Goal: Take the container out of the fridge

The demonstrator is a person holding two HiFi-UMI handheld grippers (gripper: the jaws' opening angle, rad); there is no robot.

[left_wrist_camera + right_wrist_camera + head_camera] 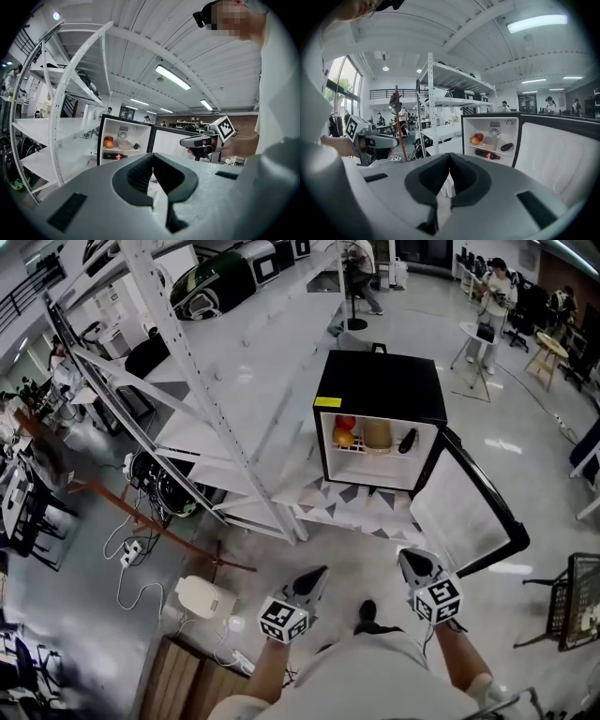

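**Crowded shelf, jaws closed**

The container (377,434) sits on the upper shelf of the open fridge (380,385), between an apple (346,422) and a dark item (408,440). The left gripper (317,576) and right gripper (409,561) are well apart from it, jaws together and empty. A grab could knock these neighbours. Whether the container has a lid is too small to tell.

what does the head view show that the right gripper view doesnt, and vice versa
Only the head view: the fridge's black top, the right tongs' marker cube and the white box on the floor. Only the right gripper view: a dark bottle lying low in the fridge, and the right tongs shut and empty. Both: the open fridge door, the red apple, the container and the left tongs.
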